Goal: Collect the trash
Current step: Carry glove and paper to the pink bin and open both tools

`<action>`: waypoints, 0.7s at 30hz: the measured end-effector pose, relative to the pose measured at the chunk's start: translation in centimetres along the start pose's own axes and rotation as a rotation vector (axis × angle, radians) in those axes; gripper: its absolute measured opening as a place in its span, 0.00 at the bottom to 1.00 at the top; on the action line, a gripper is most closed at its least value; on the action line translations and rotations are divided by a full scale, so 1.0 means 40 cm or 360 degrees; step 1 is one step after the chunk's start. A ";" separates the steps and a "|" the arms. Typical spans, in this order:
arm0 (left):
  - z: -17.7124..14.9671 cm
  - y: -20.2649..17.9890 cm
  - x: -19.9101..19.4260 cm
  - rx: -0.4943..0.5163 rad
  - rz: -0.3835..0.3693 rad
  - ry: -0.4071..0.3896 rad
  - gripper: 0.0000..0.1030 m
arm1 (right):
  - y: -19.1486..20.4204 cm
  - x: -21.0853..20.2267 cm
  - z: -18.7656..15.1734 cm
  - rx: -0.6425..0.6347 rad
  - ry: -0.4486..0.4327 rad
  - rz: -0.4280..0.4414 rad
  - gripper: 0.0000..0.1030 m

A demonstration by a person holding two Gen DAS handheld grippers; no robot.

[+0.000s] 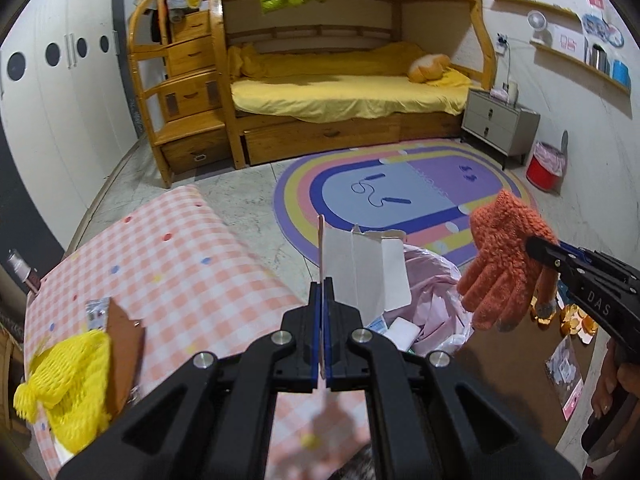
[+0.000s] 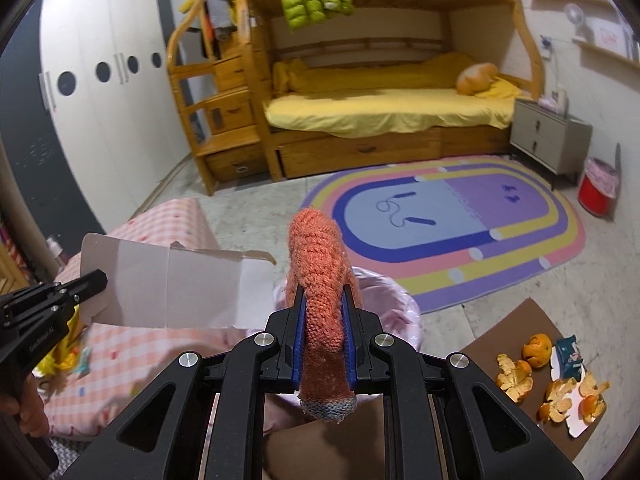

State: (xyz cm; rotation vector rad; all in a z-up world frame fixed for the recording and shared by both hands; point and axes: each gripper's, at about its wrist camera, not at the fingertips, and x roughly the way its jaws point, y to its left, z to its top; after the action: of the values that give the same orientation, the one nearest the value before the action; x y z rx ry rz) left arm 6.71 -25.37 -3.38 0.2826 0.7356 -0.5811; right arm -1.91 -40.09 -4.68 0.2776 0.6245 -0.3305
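Both tools loaded, both over the bin. Left hand-held gripper [image 1: 323, 284] is clamped on a flattened white cardboard box [image 1: 362, 268], thin creased sheet, torn top edge, pinched at one edge and standing upright ahead of the fingers. Right hand-held gripper [image 2: 322, 300] is clamped on a fuzzy orange knitted glove [image 2: 318, 256], soft and floppy, grey cuff hanging back toward the camera.

The pink plastic trash bag [image 1: 430, 280] sits just below and ahead of both tools, crinkly film, mouth open, some white scraps already inside.

Step, as I read it: drop phase. Next move likely needs each tool centred over the bag mouth, then jaws parted. Cardboard is stiff and wide, may catch the rim; the glove could cling to the pads.

Still to collect: orange peels [image 2: 516, 374] on brown paper right of the right tool; yellow foam fruit net [image 1: 68, 392] on the pink checked table [image 1: 172, 264] left of the left tool.
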 end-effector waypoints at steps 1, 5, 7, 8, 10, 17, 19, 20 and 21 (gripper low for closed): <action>0.004 -0.010 0.014 0.0008 0.0000 0.0014 0.00 | -0.008 0.014 0.002 0.0008 0.0009 -0.0006 0.16; 0.029 -0.041 0.073 0.0031 -0.0012 0.0049 0.00 | -0.030 0.065 0.007 0.0033 0.0045 -0.0020 0.16; 0.042 -0.053 0.102 0.0045 -0.0017 0.0072 0.00 | -0.039 0.092 0.013 0.0057 0.0060 -0.0015 0.16; 0.047 -0.058 0.115 0.0047 -0.0030 0.0081 0.01 | -0.041 0.104 0.016 0.0065 0.0062 -0.0006 0.16; 0.054 -0.062 0.127 0.0047 -0.0045 0.0091 0.09 | -0.038 0.132 0.023 0.0074 0.0074 0.0017 0.20; 0.051 -0.021 0.097 -0.0023 0.0042 0.0040 0.53 | -0.033 0.141 0.021 0.0063 0.0086 0.0013 0.46; 0.043 -0.001 0.077 -0.0052 0.0070 0.0030 0.53 | -0.031 0.126 0.018 0.0067 0.0092 0.0018 0.46; 0.039 0.004 0.070 -0.0063 0.0077 0.0028 0.53 | -0.027 0.113 0.015 0.0067 0.0093 0.0028 0.46; 0.034 0.016 0.060 -0.0077 0.0084 0.0025 0.53 | -0.023 0.099 0.011 0.0065 0.0090 0.0036 0.46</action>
State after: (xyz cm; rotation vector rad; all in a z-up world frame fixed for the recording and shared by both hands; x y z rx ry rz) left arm 9.27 -26.40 -4.05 0.2615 0.7543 -0.5112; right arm 1.00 -41.95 -6.90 0.3340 0.6703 -0.3148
